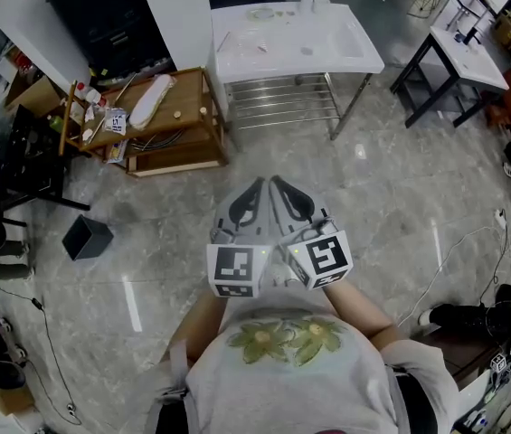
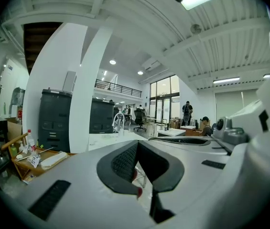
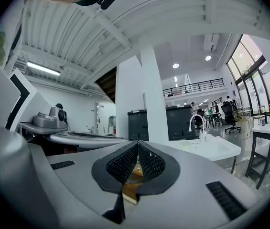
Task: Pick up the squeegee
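Left gripper [image 1: 257,186] and right gripper [image 1: 278,183] both pinched closed on nothing; can't pick out squeegee, probably on wooden cart [image 1: 187,93] or white sink table [image 1: 364,52] ahead, so find handle first, open jaws before approach.

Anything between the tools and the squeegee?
I can't pick out a squeegee. The left tool and right tool hang shut over bare floor; nothing visible lies between them and the wooden cart or sink table.
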The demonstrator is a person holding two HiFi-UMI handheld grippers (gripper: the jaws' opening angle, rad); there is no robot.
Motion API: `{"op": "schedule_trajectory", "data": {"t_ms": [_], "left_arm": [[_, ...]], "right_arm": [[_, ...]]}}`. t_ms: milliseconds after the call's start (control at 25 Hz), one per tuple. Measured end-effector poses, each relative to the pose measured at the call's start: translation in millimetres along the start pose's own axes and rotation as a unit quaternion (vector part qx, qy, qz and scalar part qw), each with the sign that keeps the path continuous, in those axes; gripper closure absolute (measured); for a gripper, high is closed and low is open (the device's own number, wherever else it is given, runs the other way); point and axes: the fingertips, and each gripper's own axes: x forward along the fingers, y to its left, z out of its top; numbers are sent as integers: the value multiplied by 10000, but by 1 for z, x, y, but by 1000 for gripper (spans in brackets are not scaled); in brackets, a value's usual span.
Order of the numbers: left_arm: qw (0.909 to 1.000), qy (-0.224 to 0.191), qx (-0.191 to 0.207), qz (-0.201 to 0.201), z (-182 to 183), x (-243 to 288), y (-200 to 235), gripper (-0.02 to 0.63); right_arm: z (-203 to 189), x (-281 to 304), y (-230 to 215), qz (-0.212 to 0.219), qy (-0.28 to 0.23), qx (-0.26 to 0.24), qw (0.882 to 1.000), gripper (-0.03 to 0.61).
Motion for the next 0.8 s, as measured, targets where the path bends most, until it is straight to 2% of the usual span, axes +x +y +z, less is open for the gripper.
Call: {"op": "schedule_trajectory", "data": {"t_ms": [400, 640, 800], "left_arm": [[9998, -3, -188, -48, 7, 45, 19, 606], [9995, 41, -299, -125, 9, 81, 44, 606], [9993, 98, -319, -195, 11, 111, 62, 606]], "right_arm": [[4, 39, -30, 119, 80, -254, 9996, 555], [3, 78, -49, 11, 204, -697, 9974, 555], [0, 109, -68, -45, 271, -538, 9982, 555]]}}
